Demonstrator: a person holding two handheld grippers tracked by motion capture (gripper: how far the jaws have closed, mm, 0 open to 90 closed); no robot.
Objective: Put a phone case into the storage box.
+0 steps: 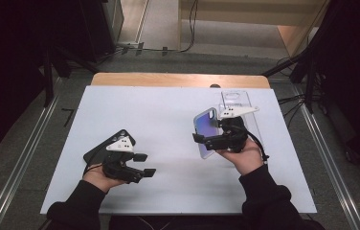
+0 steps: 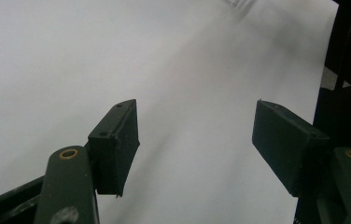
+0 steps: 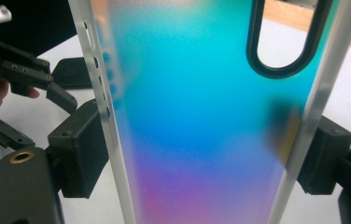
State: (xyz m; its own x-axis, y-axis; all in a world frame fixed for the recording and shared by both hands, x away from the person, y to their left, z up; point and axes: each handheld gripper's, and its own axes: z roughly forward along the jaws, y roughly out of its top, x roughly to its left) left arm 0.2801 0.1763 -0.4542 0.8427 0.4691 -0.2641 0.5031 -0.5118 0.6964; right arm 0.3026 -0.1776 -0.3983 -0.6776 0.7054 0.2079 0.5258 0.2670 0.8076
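Observation:
My right gripper (image 1: 206, 140) is shut on a phone case with a blue-to-purple gradient (image 1: 206, 122) and holds it upright above the white mat. In the right gripper view the case (image 3: 201, 116) stands between the two pads, which press on its clear side edges; its black-rimmed camera cutout is at the top. My left gripper (image 1: 144, 164) hovers low over the mat at the left, open. In the left gripper view (image 2: 194, 140) there is only bare white mat between its jaws. A black phone (image 1: 96, 152) lies flat on the mat just behind the left hand.
A clear phone case (image 1: 238, 99) lies on the mat at the back right, behind the right gripper. The white mat (image 1: 168, 120) covers a wooden table whose far edge (image 1: 178, 80) shows. Metal rails run along both sides, and dark stands and cables lie beyond.

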